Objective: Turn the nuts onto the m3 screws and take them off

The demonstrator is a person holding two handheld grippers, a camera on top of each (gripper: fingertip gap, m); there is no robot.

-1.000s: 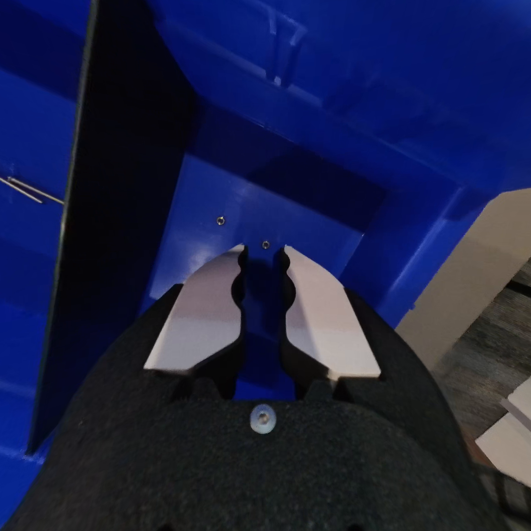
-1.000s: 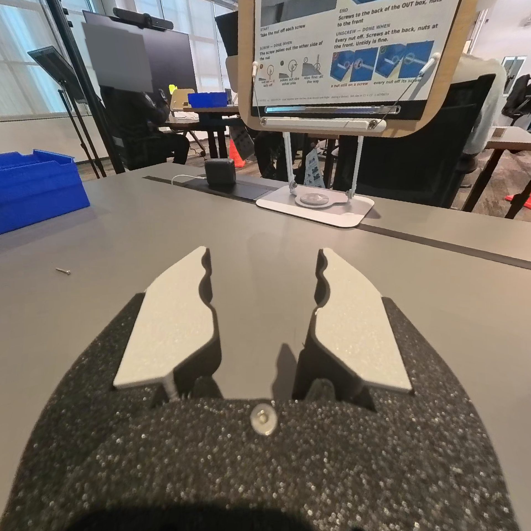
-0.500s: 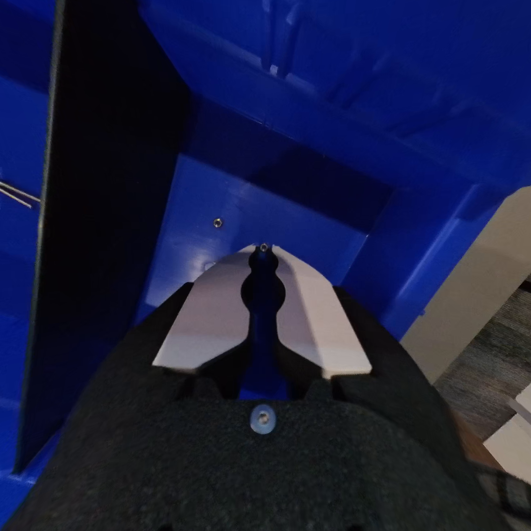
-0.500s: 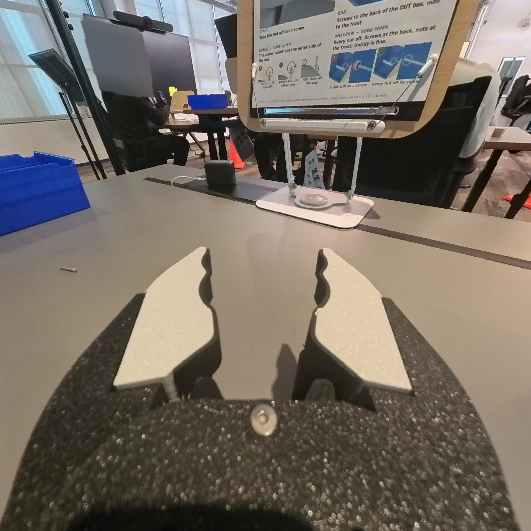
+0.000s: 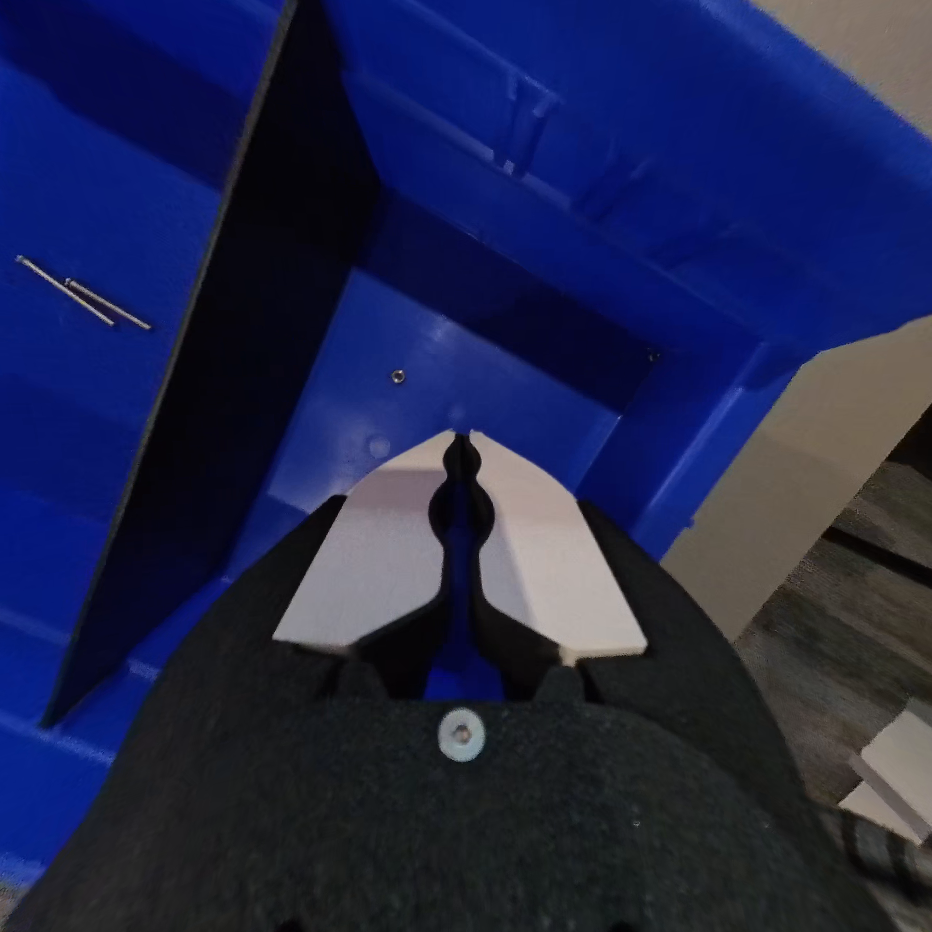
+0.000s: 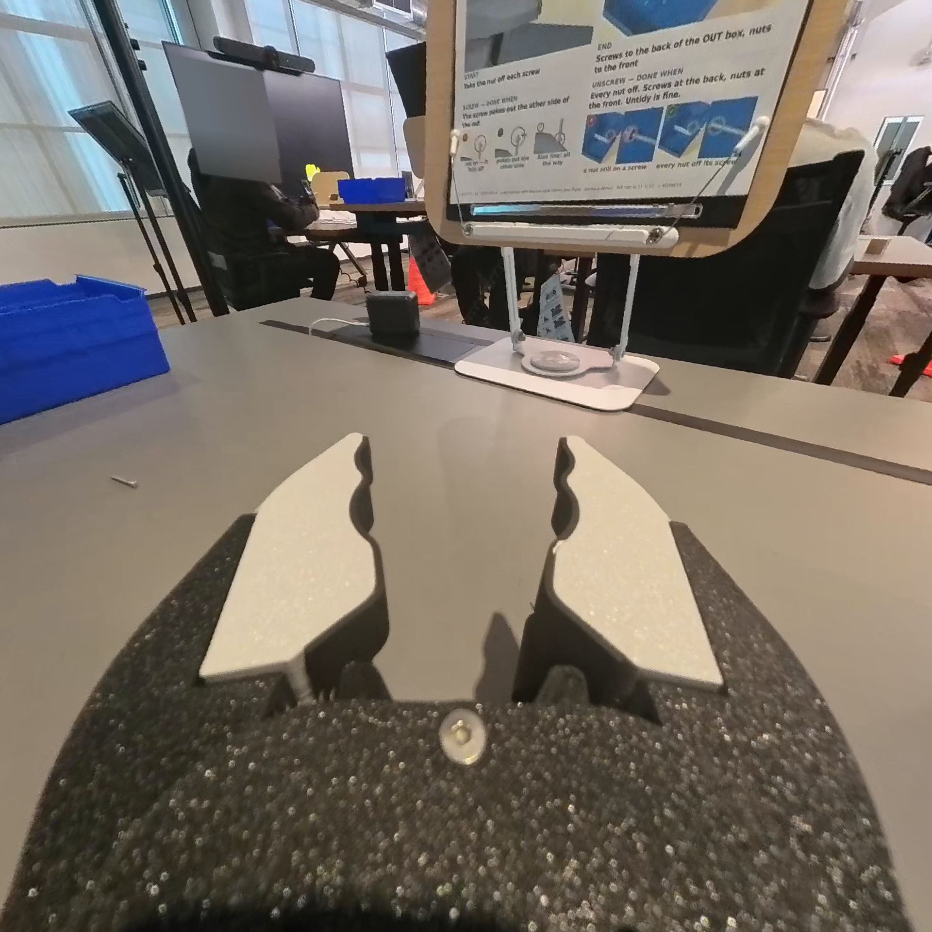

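Observation:
My left gripper (image 5: 461,434) is inside the front compartment of a blue bin (image 5: 555,201). Its jaws are shut tip to tip, just above the bin floor, on a small nut that the tips almost wholly hide. A second nut (image 5: 397,375) lies loose on the floor, up and left of the tips. Two long thin screws (image 5: 85,297) lie in the compartment to the left of the black divider (image 5: 252,328). My right gripper (image 6: 461,449) is open and empty, low over the grey table (image 6: 454,403). A single screw (image 6: 124,481) lies on the table to its left.
A blue bin (image 6: 75,348) stands at the table's left edge. An instruction board on a white stand (image 6: 555,373) and a small black box (image 6: 392,315) stand at the back. A tiny dark speck (image 5: 653,356) sits in the bin's far right corner. Chairs and people are behind the table. One gripper's finger ends stand about 65 cm off the other's. About 8 cm separates my left fingertips from the tiny dark speck (image 5: 653,356).
The left jaws closed on the nut that lay just ahead of the tips, then lifted and tilted, so that spot on the floor is bare. The right gripper has barely drifted.

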